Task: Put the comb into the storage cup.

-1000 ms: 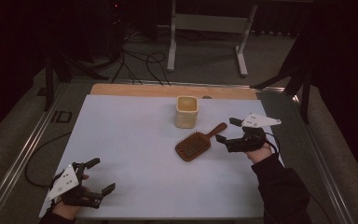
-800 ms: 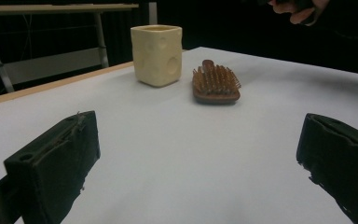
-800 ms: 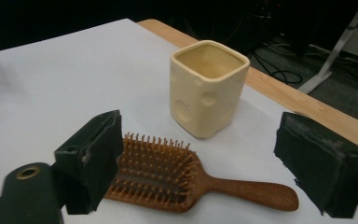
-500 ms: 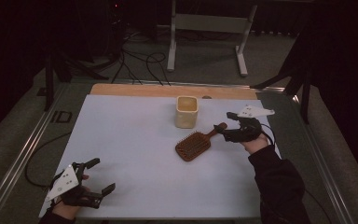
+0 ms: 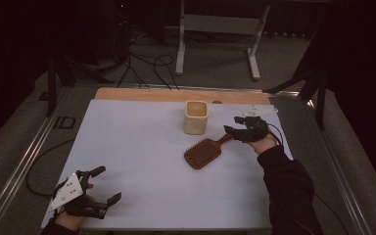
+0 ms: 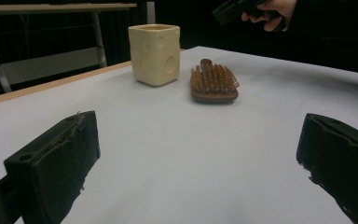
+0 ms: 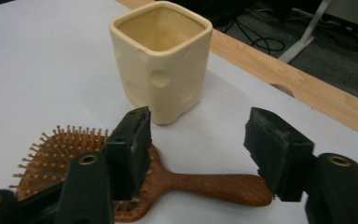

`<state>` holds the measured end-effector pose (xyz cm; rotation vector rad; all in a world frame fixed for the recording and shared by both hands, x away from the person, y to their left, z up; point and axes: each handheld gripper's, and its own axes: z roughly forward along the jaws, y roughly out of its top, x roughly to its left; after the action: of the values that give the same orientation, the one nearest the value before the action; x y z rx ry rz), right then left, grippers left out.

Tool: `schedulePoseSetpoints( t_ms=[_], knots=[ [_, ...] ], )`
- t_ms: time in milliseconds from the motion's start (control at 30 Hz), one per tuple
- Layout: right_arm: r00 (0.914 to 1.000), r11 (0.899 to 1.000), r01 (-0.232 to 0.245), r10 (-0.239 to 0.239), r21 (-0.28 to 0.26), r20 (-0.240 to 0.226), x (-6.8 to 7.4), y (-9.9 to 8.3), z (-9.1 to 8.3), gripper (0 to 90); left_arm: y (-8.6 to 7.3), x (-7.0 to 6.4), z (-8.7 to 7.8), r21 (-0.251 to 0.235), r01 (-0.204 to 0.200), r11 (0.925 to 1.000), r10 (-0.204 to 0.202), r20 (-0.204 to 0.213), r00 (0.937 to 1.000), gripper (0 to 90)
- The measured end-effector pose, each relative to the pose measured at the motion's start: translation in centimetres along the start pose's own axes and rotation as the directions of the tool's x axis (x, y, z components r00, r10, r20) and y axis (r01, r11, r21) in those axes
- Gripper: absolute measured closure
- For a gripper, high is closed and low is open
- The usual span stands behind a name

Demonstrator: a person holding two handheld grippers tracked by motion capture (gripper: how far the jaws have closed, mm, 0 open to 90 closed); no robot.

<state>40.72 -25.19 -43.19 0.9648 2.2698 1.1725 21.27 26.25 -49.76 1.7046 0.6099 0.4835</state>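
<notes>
A brown wooden hairbrush [image 5: 204,152] lies bristles-up on the white table, its handle [image 7: 214,185] pointing toward my right gripper. A cream square cup [image 5: 196,117] stands upright just behind it. My right gripper [image 5: 235,126] hovers open over the handle's end, one jaw on each side in the right gripper view [image 7: 198,149], with nothing gripped. My left gripper [image 5: 102,184] rests open near the table's front left corner. From the left gripper view the cup [image 6: 154,53] and brush [image 6: 213,84] lie far ahead, between wide-apart jaws [image 6: 198,158].
A wooden strip [image 5: 176,94] runs along the table's far edge. Metal rails [image 5: 27,156] flank the table. Cables and a stand's legs [image 5: 215,44] lie on the floor beyond. The white surface [image 5: 137,147] between the two grippers is bare.
My right gripper has moved left and farther back, toward the brush handle's end. The left gripper, brush and cup have not moved.
</notes>
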Motion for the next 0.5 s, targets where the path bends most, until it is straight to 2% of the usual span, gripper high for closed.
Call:
schedulePoseSetpoints(
  t_ms=[100, 200, 267, 333, 500],
  knots=[
    [1.0000, 1.000, 0.001, -0.001, 0.010, 0.008, -0.2, 0.0, 0.4, 47.3, 0.0, 0.0, 0.0, 0.001, -0.003, 1.0000, 0.003, 0.001, 1.0000, 0.1],
    [0.9996, 0.999, -0.007, 0.006, 0.034, 0.029, -0.6, -0.1, 1.2, 57.0, 0.0, 0.0, 0.0, -0.001, -0.001, 1.0000, 0.001, 0.001, 1.0000, 0.1],
    [0.9994, 0.999, -0.007, 0.006, 0.042, 0.034, -0.6, -0.1, 1.4, 58.9, 0.0, 0.0, 0.0, -0.003, 0.000, 1.0000, 0.000, 0.003, 1.0000, 0.1],
    [0.9989, 0.998, -0.001, -0.002, 0.064, 0.047, -0.9, -0.2, 1.9, 66.6, 0.0, 0.0, 0.0, -0.002, -0.002, 1.0000, 0.002, 0.004, 1.0000, 0.1],
    [0.9972, 0.995, 0.011, -0.018, 0.095, 0.072, -1.1, -0.3, 2.8, 72.9, 0.0, 0.0, 0.1, -0.002, 0.001, 1.0000, -0.001, 0.007, 1.0000, 0.1]
  ],
)
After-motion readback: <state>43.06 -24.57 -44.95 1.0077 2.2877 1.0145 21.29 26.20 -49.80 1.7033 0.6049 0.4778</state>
